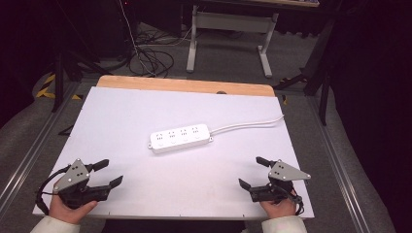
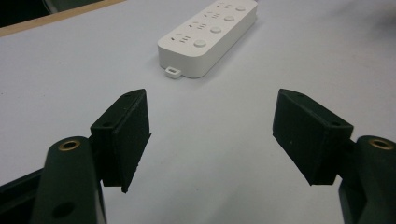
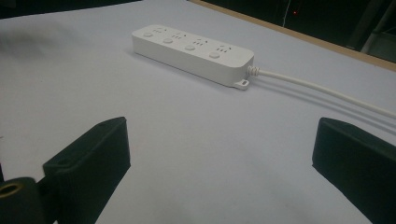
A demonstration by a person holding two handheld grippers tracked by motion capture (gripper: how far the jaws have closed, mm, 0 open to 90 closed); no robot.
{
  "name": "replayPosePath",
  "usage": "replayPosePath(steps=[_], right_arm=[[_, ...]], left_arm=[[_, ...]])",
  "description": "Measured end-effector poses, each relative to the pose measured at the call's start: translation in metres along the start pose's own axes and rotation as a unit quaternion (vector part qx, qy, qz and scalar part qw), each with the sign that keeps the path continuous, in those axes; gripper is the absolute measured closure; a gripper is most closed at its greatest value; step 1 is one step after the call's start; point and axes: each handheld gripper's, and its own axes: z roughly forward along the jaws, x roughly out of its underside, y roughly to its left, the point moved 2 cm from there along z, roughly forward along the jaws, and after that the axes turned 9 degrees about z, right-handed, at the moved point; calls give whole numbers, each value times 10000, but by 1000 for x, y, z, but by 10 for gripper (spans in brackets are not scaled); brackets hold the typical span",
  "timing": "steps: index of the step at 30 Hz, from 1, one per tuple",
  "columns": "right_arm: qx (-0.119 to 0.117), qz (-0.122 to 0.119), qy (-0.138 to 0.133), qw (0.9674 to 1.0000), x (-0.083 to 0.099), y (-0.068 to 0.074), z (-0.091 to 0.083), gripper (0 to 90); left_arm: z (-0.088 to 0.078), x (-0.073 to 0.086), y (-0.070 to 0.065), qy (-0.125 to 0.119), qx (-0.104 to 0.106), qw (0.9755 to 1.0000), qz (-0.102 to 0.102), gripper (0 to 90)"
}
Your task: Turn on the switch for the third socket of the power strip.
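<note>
I held my left hand-held gripper [image 1: 109, 173] and right hand-held gripper [image 1: 251, 172] spread and empty at the near corners of the desk [image 1: 121, 116], seemingly poised to reach in; the white power strip [image 1: 180, 138] lay mid-desk, well ahead between them, its cord [image 1: 248, 124] trailing off right.

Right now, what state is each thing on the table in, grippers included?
Power strip: lying flat mid-table, sockets up, nothing plugged in, untouched.
Cable: attached to the strip, trailing off the table's right edge.
Left gripper: open, empty, near the table's front edge.
Right gripper: open, empty, near the table's front edge.
</note>
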Motion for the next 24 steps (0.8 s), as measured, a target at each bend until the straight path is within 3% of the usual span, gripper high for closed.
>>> replayPosePath(steps=[5, 15, 24], right_arm=[[-9, -17, -19, 10000, 0, 0, -1, 54], [-73, -17, -29, 10000, 0, 0, -2, 70], [-91, -18, -24, 10000, -1, 0, -2, 77]], left_arm=[[-3, -2, 0, -39, 83, 9999, -131, 281], [-6, -5, 0, 85, -65, 9999, -22, 290], [-8, -14, -2, 121, 55, 9999, 34, 316]])
